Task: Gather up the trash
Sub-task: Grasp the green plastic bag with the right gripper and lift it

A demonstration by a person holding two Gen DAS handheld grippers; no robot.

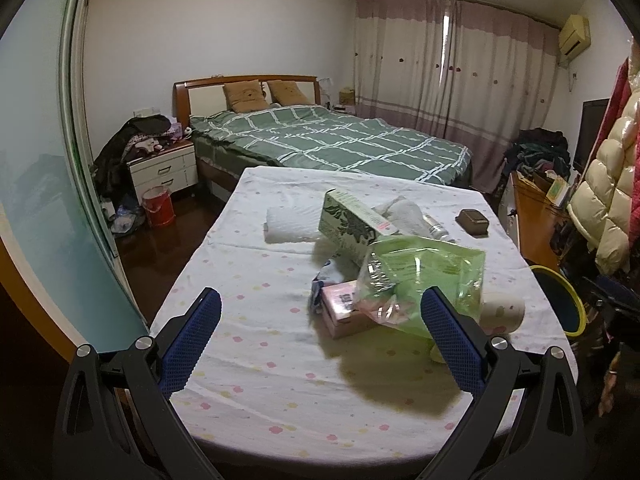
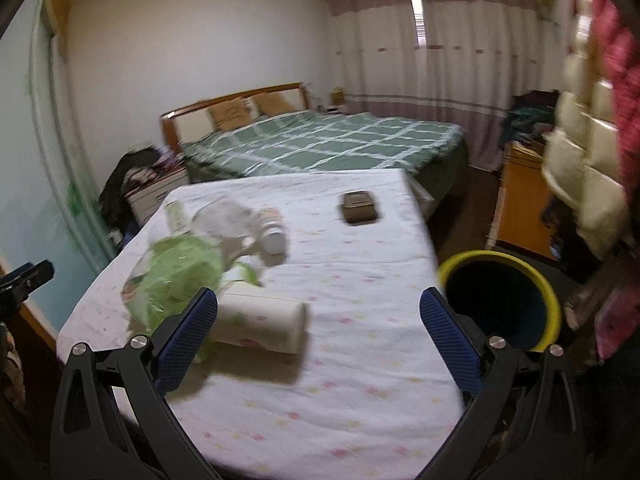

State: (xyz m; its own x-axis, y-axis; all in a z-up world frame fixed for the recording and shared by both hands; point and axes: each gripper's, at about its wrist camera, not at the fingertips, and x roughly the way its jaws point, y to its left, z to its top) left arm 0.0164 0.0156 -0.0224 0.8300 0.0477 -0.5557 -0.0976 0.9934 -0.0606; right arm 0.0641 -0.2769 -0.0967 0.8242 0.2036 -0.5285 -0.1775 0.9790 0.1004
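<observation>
On the table under a white cloth dotted with small flowers (image 1: 256, 364), the left gripper (image 1: 320, 332) hangs released, its blue pads spread wide and holding nothing. Between them and just ahead lies the trash heap: a pink cardboard box (image 1: 342, 314), a crumpled clear-green plastic bag (image 1: 424, 276), a green printed carton (image 1: 352, 224). The right gripper (image 2: 318, 330) is likewise spread open and bare, a cream cylindrical canister (image 2: 260, 322) lying between its fingers. At the table's right edge stands a yellow-rimmed dark bin (image 2: 500, 300).
</observation>
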